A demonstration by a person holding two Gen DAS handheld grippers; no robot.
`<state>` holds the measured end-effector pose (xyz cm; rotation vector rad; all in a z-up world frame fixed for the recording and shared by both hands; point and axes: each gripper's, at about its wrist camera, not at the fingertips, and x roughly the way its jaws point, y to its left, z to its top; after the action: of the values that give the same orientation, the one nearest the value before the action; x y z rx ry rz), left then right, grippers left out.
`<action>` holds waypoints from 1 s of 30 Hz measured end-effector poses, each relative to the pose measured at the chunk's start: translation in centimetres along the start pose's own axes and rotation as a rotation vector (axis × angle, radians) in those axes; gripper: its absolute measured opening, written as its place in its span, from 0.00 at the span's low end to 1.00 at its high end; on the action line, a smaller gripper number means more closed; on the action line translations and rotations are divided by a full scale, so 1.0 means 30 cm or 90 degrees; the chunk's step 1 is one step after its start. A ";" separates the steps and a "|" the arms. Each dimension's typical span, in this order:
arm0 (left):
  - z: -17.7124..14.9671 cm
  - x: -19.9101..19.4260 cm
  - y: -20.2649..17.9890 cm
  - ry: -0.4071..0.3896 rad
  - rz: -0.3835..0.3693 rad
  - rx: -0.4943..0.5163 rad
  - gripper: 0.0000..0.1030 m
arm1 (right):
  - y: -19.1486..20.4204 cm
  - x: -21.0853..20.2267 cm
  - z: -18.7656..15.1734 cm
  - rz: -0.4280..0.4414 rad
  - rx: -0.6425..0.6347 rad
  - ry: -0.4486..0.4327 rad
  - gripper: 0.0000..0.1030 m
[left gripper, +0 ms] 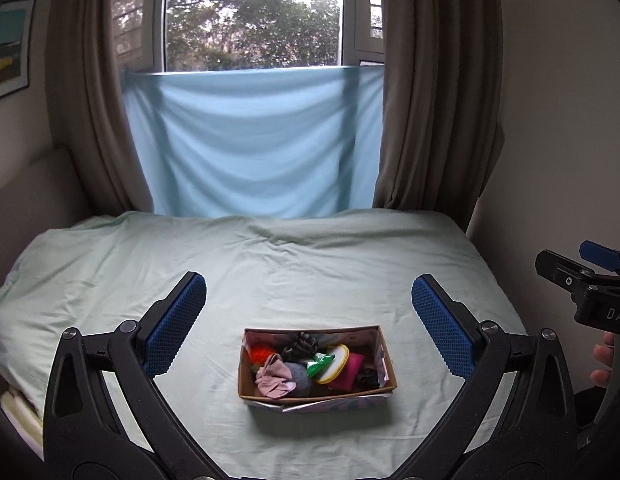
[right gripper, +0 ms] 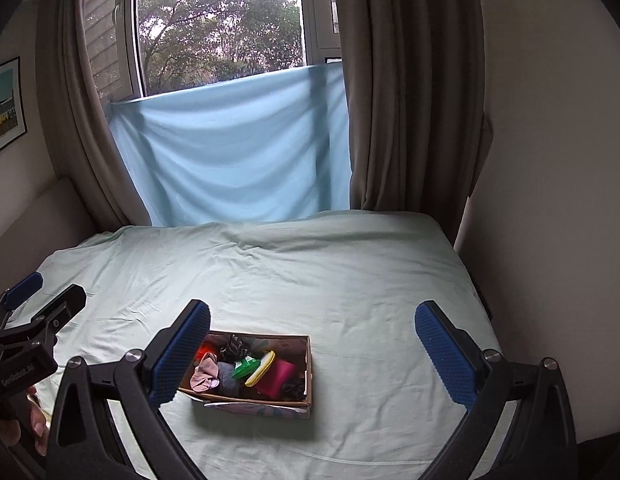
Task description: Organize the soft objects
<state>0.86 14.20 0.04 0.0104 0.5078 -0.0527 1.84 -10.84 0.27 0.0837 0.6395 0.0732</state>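
Soft objects [left gripper: 310, 364] piled in cardboard box [left gripper: 245, 380] on bed [left gripper: 310, 264], left hand-held gripper [left gripper: 310, 320] released above, right hand-held gripper [right gripper: 312, 340] released, box at its 7 o'clock

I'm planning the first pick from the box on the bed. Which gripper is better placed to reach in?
Probably left. The cardboard box sits centered between the open left gripper fingers; for the open right gripper it lies off toward the left finger, partly hidden.

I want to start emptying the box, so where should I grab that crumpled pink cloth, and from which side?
Pinch the raised folds of the pink cloth from straight above. It lies bunched on top of the pile at the box's near-left corner, so the cardboard walls block a sideways approach. The open left gripper looks best placed.
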 end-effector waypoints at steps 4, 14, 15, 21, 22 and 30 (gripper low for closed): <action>-0.003 -0.016 -0.019 -0.004 0.005 -0.002 0.99 | -0.012 -0.020 -0.006 -0.004 -0.002 -0.016 0.99; -0.020 -0.037 -0.040 -0.015 0.015 -0.005 0.99 | -0.042 -0.037 -0.005 -0.009 -0.005 -0.027 0.99; -0.022 -0.037 -0.042 -0.014 0.016 -0.005 0.99 | -0.043 -0.037 -0.005 -0.009 -0.004 -0.027 0.99; -0.026 -0.038 -0.045 -0.012 0.017 -0.008 0.99 | -0.042 -0.043 -0.005 -0.013 -0.006 -0.029 0.99; -0.027 -0.040 -0.045 -0.012 0.016 -0.009 0.99 | -0.042 -0.044 -0.004 -0.015 -0.007 -0.030 0.99; -0.032 -0.044 -0.050 -0.016 0.016 -0.012 0.99 | -0.044 -0.039 -0.002 -0.023 -0.011 -0.029 0.99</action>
<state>-0.82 12.78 -0.15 -0.0025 0.4824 -0.0241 0.92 -12.27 0.78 0.0574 0.5949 0.0424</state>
